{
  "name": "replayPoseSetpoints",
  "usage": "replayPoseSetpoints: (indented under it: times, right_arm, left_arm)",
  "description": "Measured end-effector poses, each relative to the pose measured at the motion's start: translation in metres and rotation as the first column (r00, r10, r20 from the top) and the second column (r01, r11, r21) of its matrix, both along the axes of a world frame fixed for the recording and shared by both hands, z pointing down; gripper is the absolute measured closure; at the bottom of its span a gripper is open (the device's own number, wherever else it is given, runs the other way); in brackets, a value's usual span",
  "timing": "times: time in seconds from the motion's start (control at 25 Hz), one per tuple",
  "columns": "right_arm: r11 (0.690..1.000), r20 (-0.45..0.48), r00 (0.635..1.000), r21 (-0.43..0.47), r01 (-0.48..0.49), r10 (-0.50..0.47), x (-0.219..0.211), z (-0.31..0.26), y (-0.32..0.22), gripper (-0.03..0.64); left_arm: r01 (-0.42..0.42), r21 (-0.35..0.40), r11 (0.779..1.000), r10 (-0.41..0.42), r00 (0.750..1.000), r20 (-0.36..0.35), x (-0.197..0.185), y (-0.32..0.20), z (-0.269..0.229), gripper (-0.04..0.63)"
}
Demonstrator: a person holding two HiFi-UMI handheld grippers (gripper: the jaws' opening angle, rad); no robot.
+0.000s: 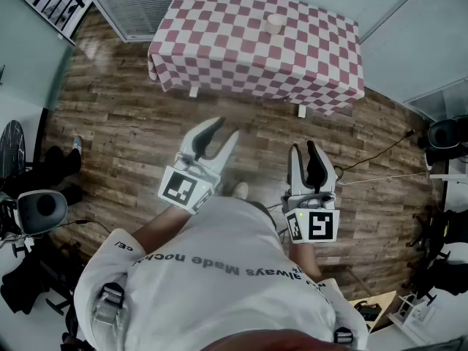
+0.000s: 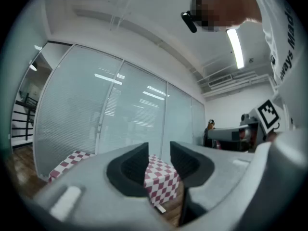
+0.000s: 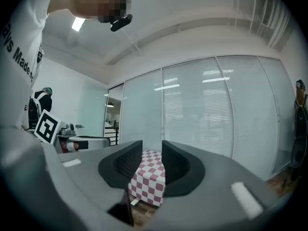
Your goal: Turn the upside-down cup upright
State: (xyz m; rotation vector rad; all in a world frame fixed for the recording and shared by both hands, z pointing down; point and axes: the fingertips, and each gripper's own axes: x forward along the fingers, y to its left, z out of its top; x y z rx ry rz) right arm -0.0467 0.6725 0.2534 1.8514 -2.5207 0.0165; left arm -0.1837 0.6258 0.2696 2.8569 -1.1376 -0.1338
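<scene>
The left gripper (image 1: 225, 131) is sitting left of centre in the lower half of the head view, above the wooden floor (image 1: 117, 130). Its jaws are standing clenched on nothing. In the left gripper view only a narrow slit is showing between the dark pads (image 2: 132, 170), and a corner of the distant checked cloth is appearing through that slit.

The table (image 1: 212, 42), draped in red-and-white checked cloth, is occupying the upper centre of the head view, well apart from both grippers. The cup (image 1: 274, 23) is standing on the cloth slightly right of the table's middle, near the top edge of the frame. It is too small to tell which way up it is resting.

The right gripper (image 1: 305, 152) is sitting right of centre in the lower half, pointing toward the table. Its jaws are likewise clenched and gripping nothing, with the same cloth showing through the slit in the right gripper view. The person's white shirt (image 1: 219, 269) is filling the bottom of the frame
</scene>
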Motion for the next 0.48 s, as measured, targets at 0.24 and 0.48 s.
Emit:
replayPoseSetpoints:
  times: [0.24, 0.48]
  right_arm:
    - [1.0, 0.004, 1.0, -0.007, 0.003, -0.003, 0.019, 0.003, 0.007, 0.491]
    - [1.0, 0.005, 1.0, -0.014, 0.021, -0.021, 0.046, 0.007, 0.006, 0.489]
  left_arm:
    - [0.003, -0.012, 1.0, -0.003, 1.0, -0.001, 0.018, 0.008, 0.004, 0.456]
    - [0.019, -0.026, 0.999, -0.019, 1.0, 0.0, 0.044, 0.006, 0.01, 0.457]
